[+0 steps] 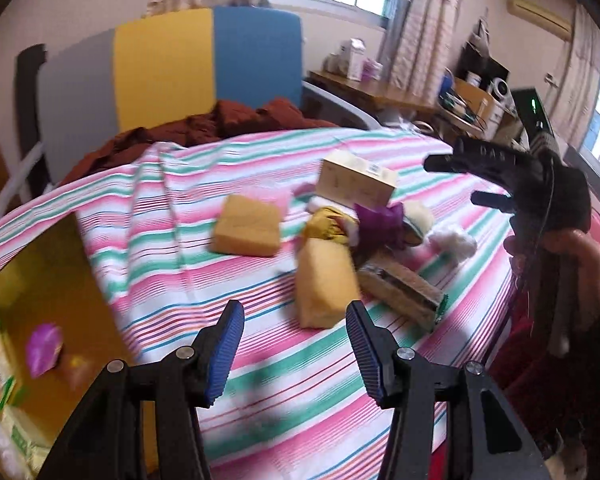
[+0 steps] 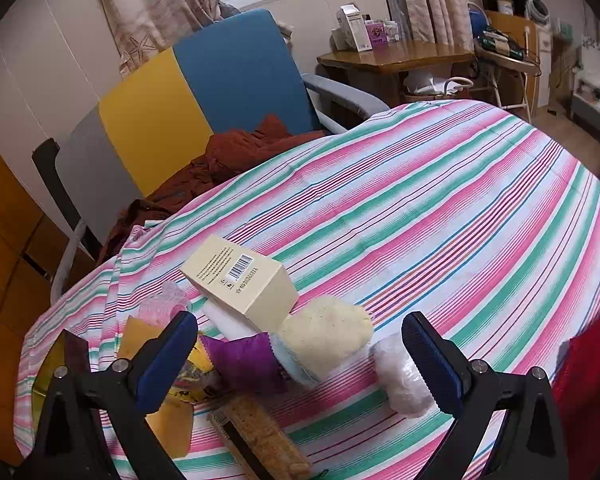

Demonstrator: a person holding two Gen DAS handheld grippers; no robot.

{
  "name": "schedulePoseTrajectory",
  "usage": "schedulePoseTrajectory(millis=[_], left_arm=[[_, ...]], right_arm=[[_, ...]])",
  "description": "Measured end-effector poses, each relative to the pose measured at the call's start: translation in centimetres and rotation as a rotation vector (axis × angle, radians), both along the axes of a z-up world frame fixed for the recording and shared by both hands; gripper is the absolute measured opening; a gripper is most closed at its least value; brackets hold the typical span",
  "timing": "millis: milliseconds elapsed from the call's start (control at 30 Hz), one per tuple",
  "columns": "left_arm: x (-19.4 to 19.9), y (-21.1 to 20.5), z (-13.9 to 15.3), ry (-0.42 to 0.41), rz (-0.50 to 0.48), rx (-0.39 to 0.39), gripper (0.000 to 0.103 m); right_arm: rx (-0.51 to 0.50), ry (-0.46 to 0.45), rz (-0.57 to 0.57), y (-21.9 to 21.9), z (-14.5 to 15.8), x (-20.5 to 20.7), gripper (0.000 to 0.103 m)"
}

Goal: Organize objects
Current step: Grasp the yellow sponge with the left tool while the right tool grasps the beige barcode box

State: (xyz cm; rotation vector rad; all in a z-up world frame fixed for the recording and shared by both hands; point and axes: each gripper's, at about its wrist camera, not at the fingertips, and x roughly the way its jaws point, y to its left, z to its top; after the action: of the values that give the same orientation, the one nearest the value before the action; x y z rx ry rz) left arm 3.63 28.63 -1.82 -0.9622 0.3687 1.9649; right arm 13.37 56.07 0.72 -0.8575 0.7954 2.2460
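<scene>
Two grippers are seen above a striped bedsheet (image 2: 440, 208), both with fingers spread wide and nothing pinched between them. The left gripper (image 1: 295, 348) is held low at the bottom centre of its view, over bare striped cloth; just beyond its right fingertip a yellow sponge (image 1: 326, 284) is tilted on end, with a brown scouring pad (image 1: 400, 290) lying just to its right. Further up, a second yellow sponge (image 1: 247, 230) is seen flat and apart, with open sheet all around it on the left side. The cluttered pile is crowned by a cream box (image 1: 356, 182), propped at a slant on the softer items. At the lower left edge, an orange container (image 1: 60, 280) with a purple item (image 1: 43, 347) inside is blurred.

In the right wrist view, the right gripper (image 2: 300, 358) is framed around the pile: a purple packet (image 2: 246, 362), a pale fluffy pad (image 2: 326, 332) and a clear-wrapped white bundle (image 2: 400, 376) close to the right finger. The whole upper right of the sheet is left open, up to the bed's far edge, where a wooden table (image 2: 396, 58) is seen.
</scene>
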Motion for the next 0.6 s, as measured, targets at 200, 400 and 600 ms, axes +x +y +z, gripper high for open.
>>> schedulePoseTrajectory(millis=[200, 400, 600], left_arm=[[-0.5, 4.0, -2.4, -0.028, -0.038, -0.057, 0.058], [-2.0, 6.5, -5.0, -0.089, -0.071, -0.083, 0.042], [-2.3, 4.9, -5.2, -0.100, -0.050, -0.043, 0.035]], right_arm=[[0.012, -0.005, 0.025, -0.4, 0.1, -0.6, 0.103], [0.010, -0.017, 0.058, -0.5, -0.1, -1.2, 0.103], [0.002, -0.058, 0.124, -1.2, -0.5, -2.2, 0.103]])
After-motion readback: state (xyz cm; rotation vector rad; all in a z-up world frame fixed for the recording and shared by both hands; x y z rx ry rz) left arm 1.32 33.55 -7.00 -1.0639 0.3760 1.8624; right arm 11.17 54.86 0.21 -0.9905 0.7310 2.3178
